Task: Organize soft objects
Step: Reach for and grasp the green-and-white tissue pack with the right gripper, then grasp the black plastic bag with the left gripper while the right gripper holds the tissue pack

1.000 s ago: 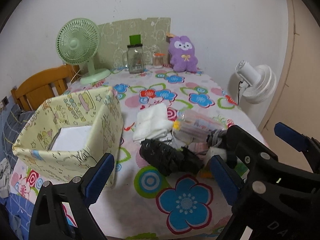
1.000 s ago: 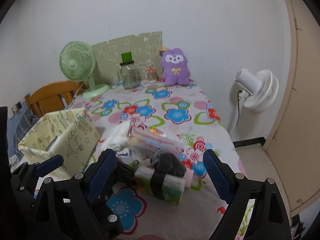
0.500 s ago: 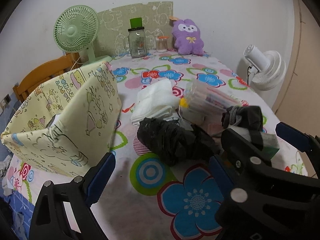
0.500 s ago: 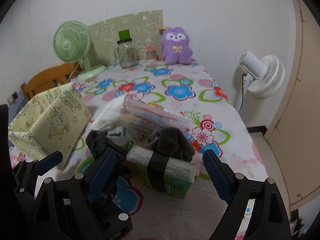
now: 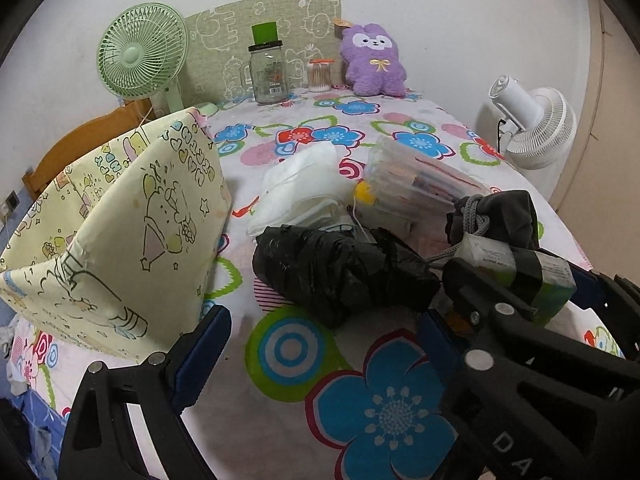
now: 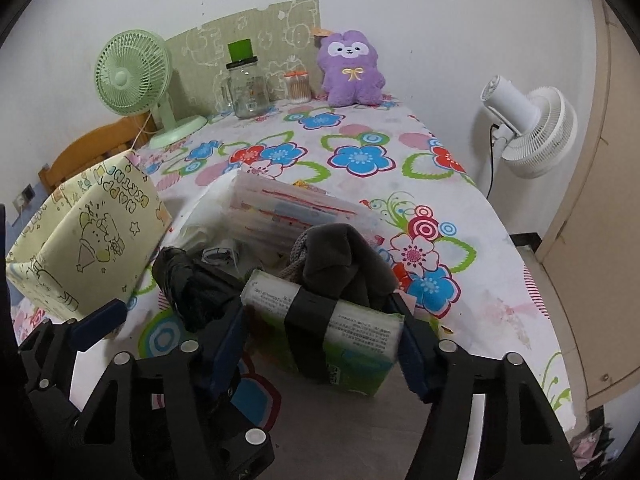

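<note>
A pile of soft things lies mid-table: a black bundle point(image 5: 340, 268), white folded cloth point(image 5: 304, 188), a clear packet of tissues point(image 5: 420, 184), a grey drawstring pouch point(image 6: 344, 256) and a green-white tissue pack with a black band point(image 6: 324, 320). My right gripper point(image 6: 322, 344) is open, its blue pads on either side of the tissue pack. My left gripper point(image 5: 324, 344) is open just in front of the black bundle. A yellow patterned fabric box point(image 5: 116, 232) stands at the left.
At the back of the flowered table stand a green fan point(image 5: 144, 56), a glass jar point(image 5: 268, 72), a cotton-swab pot point(image 5: 319, 76) and a purple plush point(image 5: 374, 62). A white fan point(image 6: 528, 128) stands off the table's right edge. A wooden chair point(image 6: 96, 144) is at the left.
Both grippers have moved forward and down toward the pile. The right gripper's pads now flank the tissue pack; the left sits closer to the black bundle and the box.
</note>
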Motion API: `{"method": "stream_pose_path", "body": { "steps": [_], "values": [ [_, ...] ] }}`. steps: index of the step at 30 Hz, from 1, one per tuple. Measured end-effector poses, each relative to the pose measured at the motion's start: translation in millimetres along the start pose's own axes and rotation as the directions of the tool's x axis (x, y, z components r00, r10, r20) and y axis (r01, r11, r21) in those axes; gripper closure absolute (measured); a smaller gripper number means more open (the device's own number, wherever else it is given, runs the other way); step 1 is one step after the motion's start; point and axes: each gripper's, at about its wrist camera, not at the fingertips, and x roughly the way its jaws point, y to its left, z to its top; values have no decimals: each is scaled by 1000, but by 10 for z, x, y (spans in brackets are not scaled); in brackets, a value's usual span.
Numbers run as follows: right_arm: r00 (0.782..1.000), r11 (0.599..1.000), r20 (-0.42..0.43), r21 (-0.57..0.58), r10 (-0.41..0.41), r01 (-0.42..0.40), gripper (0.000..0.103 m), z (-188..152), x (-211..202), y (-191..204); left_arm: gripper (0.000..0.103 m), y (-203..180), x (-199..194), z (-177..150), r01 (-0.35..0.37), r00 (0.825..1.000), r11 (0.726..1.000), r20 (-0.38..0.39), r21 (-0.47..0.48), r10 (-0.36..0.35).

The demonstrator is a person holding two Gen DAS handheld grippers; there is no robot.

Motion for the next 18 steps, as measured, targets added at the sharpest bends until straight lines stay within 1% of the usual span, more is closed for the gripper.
{"method": "stream_pose_path", "body": {
  "steps": [4, 8, 14, 16, 18],
  "values": [
    [1000, 1000, 17, 11, 11, -11, 36, 40, -36, -20, 8, 2, -6, 46, -2, 1000, 1000, 7, -12, 2],
    [999, 1000, 45, 5, 14, -14, 36, 111, -94, -14, 8, 9, -18, 123, -4, 1000, 1000, 24, -24, 5],
    [999, 1000, 52, 8, 11, -11, 36, 195, -88, -31, 9, -4, 0, 215, -14, 999, 999, 41, -29, 16],
    [999, 1000, 47, 13, 12, -12, 36, 209, -74, -45, 17, -12, 14, 234, -1, 999, 1000, 41, -22, 2],
    [999, 1000, 43, 17, 8, -9, 36, 221, -51, -60, 22, -17, 52, 246, 15, 999, 1000, 30, -19, -15]
  ]
}}
